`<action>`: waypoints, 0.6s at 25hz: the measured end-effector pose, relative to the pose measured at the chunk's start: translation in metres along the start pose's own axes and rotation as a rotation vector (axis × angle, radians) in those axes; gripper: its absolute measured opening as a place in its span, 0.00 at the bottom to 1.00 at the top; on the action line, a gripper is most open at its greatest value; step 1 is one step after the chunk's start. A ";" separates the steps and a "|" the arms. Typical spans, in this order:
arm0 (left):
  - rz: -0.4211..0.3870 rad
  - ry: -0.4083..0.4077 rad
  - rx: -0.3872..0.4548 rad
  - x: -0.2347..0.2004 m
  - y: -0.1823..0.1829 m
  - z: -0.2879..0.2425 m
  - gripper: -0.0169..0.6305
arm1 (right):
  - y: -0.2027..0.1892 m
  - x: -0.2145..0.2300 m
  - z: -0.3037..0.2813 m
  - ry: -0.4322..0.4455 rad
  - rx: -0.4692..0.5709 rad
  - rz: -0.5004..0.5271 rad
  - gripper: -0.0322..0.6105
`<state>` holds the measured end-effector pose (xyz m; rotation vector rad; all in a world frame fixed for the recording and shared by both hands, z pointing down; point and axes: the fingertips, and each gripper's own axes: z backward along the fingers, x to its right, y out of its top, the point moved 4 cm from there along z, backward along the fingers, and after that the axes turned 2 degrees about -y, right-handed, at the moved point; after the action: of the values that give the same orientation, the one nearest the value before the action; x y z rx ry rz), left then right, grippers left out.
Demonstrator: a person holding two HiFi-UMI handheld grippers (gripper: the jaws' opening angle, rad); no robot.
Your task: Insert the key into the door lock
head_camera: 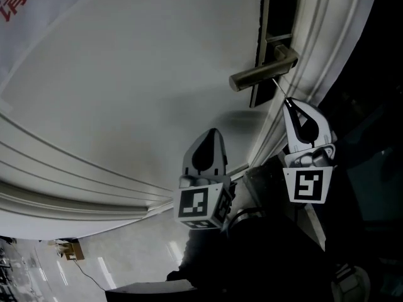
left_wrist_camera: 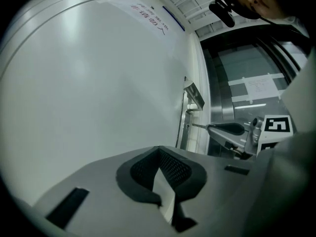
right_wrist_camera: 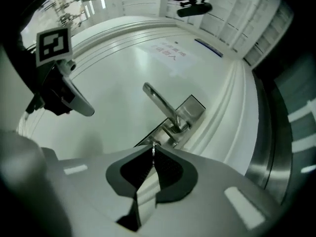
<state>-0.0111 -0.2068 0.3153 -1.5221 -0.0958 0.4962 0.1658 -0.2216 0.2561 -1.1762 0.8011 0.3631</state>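
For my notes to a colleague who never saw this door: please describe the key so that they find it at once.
On the white door, find the dark lock plate with its lever handle. Just under the handle, the right gripper pinches the key, pointed at the plate. It is a thin metal sliver, far slimmer than the handle.
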 end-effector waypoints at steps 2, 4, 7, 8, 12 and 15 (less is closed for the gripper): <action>-0.007 -0.004 -0.003 0.003 -0.001 -0.003 0.03 | -0.004 -0.002 -0.002 -0.001 -0.007 0.114 0.07; -0.014 -0.012 -0.013 0.006 -0.004 -0.005 0.03 | -0.005 -0.004 -0.005 0.006 -0.018 0.218 0.07; -0.026 -0.016 -0.035 0.010 -0.003 -0.009 0.03 | -0.005 -0.003 -0.009 0.005 -0.033 0.336 0.07; -0.027 -0.012 -0.041 0.011 -0.002 -0.011 0.03 | -0.005 -0.003 -0.010 0.002 -0.035 0.362 0.07; -0.085 -0.017 -0.057 0.012 -0.008 -0.015 0.03 | -0.006 -0.004 -0.013 0.008 -0.049 0.415 0.07; -0.095 -0.031 -0.063 0.015 -0.007 -0.019 0.03 | -0.007 -0.004 -0.015 0.008 -0.058 0.442 0.07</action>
<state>0.0107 -0.2186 0.3173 -1.5635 -0.2089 0.4447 0.1621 -0.2369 0.2613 -1.0480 1.0640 0.7495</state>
